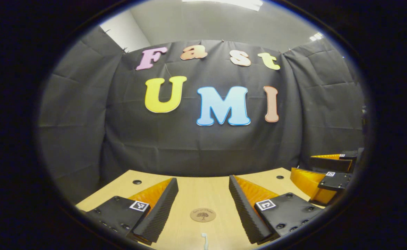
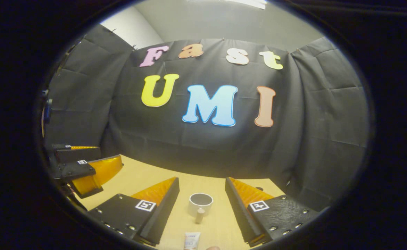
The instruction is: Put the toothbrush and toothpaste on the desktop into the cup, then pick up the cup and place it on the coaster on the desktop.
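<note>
1. In the left gripper view, the left tongs [image 1: 203,205] are wide apart and hold nothing. They hang over the pale wooden counter [image 1: 189,189].
2. At the very bottom of that view, between the two fingers, the white end of the toothbrush [image 1: 205,239] lies on the counter. The rest of it is cut off.
3. Just past the toothbrush sits the round brown coaster [image 1: 202,215]. It lies flat on the counter, between the two fingers, with a little tree drawn on it. Nothing stands on it.
4. In the right gripper view, the right tongs [image 2: 202,203] are wide apart too, and hold nothing.
5. At the bottom of that view, the white toothpaste tube [image 2: 192,240] lies on the counter between the fingers. Its cap [image 2: 200,215] points away, toward the cup.
6. Just behind the cap stands the white cup [image 2: 200,203]. It is upright and dark inside. I cannot tell if the cap touches it.
7. Off to the side, each view shows the other tongs too. In the left gripper view the right tongs sit at the right edge. In the right gripper view the left tongs [image 2: 82,170] sit at the left edge, over the counter.
8. A few small dark holes [image 1: 137,182] sit in the counter near its far edge.
9. Farthest back hangs the black cloth wall [image 1: 207,146] of the booth.
</note>
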